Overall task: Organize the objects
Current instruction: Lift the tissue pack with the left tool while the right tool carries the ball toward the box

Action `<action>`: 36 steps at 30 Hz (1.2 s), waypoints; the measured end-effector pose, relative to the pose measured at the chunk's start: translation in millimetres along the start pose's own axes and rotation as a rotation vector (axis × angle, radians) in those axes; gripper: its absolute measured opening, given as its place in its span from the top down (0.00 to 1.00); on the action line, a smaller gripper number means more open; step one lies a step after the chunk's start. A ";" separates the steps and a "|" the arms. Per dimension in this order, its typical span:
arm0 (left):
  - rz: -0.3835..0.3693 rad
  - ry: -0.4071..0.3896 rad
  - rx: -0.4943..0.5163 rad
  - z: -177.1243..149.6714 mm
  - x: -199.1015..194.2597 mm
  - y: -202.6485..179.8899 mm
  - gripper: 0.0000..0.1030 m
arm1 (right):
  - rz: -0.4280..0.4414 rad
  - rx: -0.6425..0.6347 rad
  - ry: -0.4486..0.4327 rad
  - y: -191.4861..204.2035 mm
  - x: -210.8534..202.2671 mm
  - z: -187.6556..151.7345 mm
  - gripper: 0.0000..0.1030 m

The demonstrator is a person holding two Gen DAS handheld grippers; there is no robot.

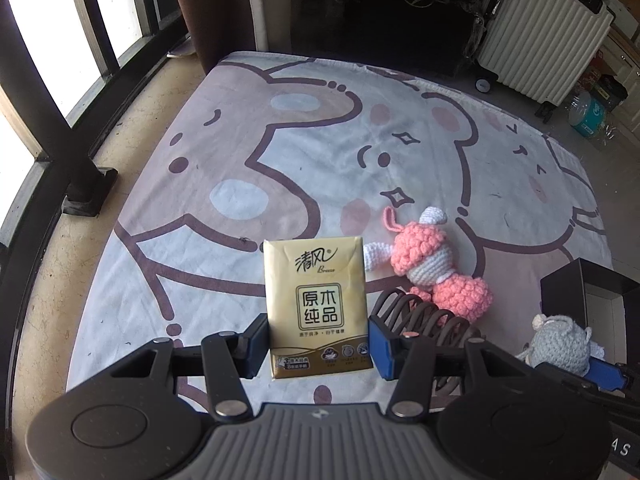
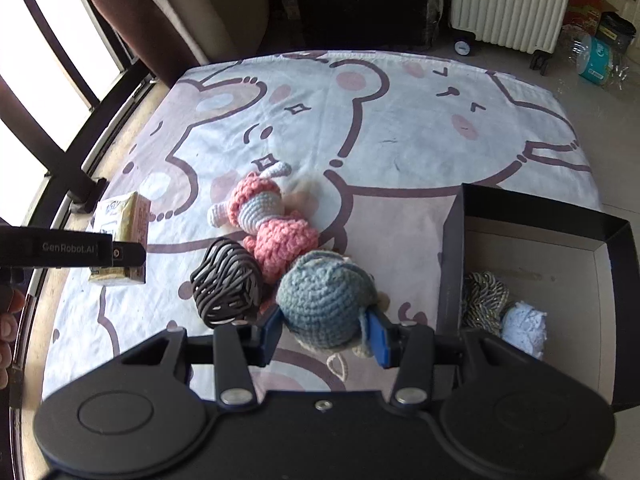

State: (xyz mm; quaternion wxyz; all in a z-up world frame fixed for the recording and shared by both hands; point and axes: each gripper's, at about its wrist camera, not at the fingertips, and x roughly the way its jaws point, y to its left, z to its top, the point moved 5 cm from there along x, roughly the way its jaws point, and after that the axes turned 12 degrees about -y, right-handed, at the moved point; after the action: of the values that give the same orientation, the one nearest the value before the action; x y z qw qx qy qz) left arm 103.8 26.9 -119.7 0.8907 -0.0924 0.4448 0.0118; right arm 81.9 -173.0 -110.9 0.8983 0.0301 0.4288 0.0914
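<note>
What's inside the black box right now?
The black box holds a twisted cord bundle and a pale blue crocheted piece; its near corner is hidden behind the right gripper.

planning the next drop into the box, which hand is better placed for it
Right. Its tool grips the grey knitted toy right beside the open box, which already holds yarn. The left tool holds the tissue pack farther from the box, past the pink doll.
</note>
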 end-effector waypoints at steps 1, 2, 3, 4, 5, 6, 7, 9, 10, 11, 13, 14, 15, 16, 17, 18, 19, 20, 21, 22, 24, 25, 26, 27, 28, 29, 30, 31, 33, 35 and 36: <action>-0.004 -0.005 0.000 0.4 -2.6 -0.8 0.49 | -0.004 0.009 -0.012 -1.5 -2.9 1.5 0.55; -0.009 -0.015 0.003 0.6 -7.1 -2.7 0.49 | -0.007 0.020 -0.027 -3.4 -6.5 3.6 0.55; -0.008 -0.027 0.014 1.2 -11.3 -4.3 0.49 | -0.008 0.030 -0.039 -4.7 -9.5 5.1 0.55; -0.006 -0.040 0.025 1.9 -15.2 -6.0 0.49 | -0.009 0.041 -0.054 -6.4 -13.0 6.7 0.55; -0.007 -0.053 0.035 2.8 -19.8 -8.0 0.49 | -0.010 0.049 -0.067 -7.8 -16.6 8.2 0.55; -0.015 -0.060 0.032 3.2 -23.7 -9.2 0.49 | -0.012 0.055 -0.078 -8.6 -19.6 9.6 0.55; -0.026 -0.064 0.026 3.6 -26.8 -10.4 0.49 | -0.014 0.060 -0.091 -9.4 -23.0 11.2 0.55; -0.045 -0.071 0.019 3.8 -33.3 -13.9 0.49 | -0.018 0.070 -0.114 -10.3 -29.1 13.9 0.55; -0.048 -0.077 0.022 3.8 -36.0 -15.9 0.49 | -0.020 0.076 -0.124 -10.7 -31.8 15.0 0.55; -0.051 -0.083 0.028 3.6 -38.9 -18.2 0.49 | -0.021 0.082 -0.135 -11.6 -34.9 16.2 0.55; -0.058 -0.093 0.029 3.8 -43.4 -21.8 0.49 | -0.030 0.089 -0.158 -12.6 -40.7 18.6 0.55; -0.065 -0.098 0.027 4.1 -45.8 -23.7 0.49 | -0.034 0.090 -0.169 -13.0 -43.6 19.6 0.55; -0.071 -0.103 0.023 4.5 -48.6 -25.3 0.49 | -0.037 0.089 -0.180 -13.1 -46.3 20.5 0.55; -0.077 -0.107 0.020 4.8 -50.7 -26.6 0.49 | -0.037 0.089 -0.191 -13.3 -48.9 21.4 0.55; -0.083 -0.112 0.017 5.2 -53.2 -28.2 0.49 | -0.037 0.091 -0.202 -13.6 -51.8 22.1 0.55; -0.087 -0.117 0.015 5.5 -55.3 -29.7 0.49 | -0.038 0.092 -0.212 -14.1 -54.0 23.0 0.55; -0.091 -0.121 0.013 5.8 -57.2 -31.1 0.49 | -0.040 0.092 -0.221 -14.5 -56.2 23.7 0.55; -0.093 -0.124 0.011 6.1 -58.8 -32.5 0.49 | -0.044 0.091 -0.230 -15.0 -58.5 24.3 0.55; -0.097 -0.128 0.009 6.3 -60.3 -33.8 0.49 | -0.047 0.090 -0.237 -15.5 -60.1 24.8 0.55; -0.099 -0.131 0.007 6.4 -61.4 -34.9 0.49 | -0.050 0.089 -0.243 -16.1 -61.5 25.3 0.55; -0.100 -0.132 0.008 6.0 -63.0 -37.1 0.49 | -0.050 0.092 -0.247 -17.2 -63.8 25.3 0.55; -0.099 -0.132 0.011 5.8 -63.5 -38.2 0.49 | -0.052 0.091 -0.248 -18.0 -64.5 25.1 0.55; -0.096 -0.134 0.017 5.8 -64.0 -39.0 0.49 | -0.056 0.090 -0.250 -18.9 -65.5 24.8 0.55; -0.092 -0.136 0.023 5.8 -64.6 -39.8 0.49 | -0.060 0.089 -0.252 -19.8 -65.9 24.9 0.55; -0.089 -0.139 0.028 5.8 -65.3 -40.9 0.49 | -0.061 0.091 -0.255 -20.7 -66.4 24.7 0.55; -0.086 -0.142 0.034 5.9 -66.2 -42.1 0.49 | -0.061 0.095 -0.256 -21.8 -67.1 24.5 0.55; -0.084 -0.145 0.040 6.0 -67.1 -43.2 0.49 | -0.060 0.098 -0.257 -22.9 -67.5 24.4 0.55; -0.082 -0.147 0.045 6.1 -67.4 -44.2 0.49 | -0.060 0.100 -0.258 -23.8 -67.9 24.2 0.55; -0.074 -0.153 0.060 6.0 -68.5 -46.5 0.49 | -0.063 0.101 -0.258 -25.2 -68.3 23.8 0.55; -0.061 -0.163 0.080 6.4 -69.4 -48.6 0.49 | -0.066 0.103 -0.259 -26.8 -68.7 23.6 0.55; -0.057 -0.167 0.087 6.5 -70.1 -49.4 0.49 | -0.066 0.105 -0.260 -27.9 -68.9 23.6 0.55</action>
State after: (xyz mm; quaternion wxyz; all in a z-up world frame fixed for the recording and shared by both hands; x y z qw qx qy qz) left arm 71.7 -16.2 -52.6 0.9279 -0.0650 0.3662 -0.0252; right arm 61.7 -212.8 -47.0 0.9460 0.0745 0.3137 0.0345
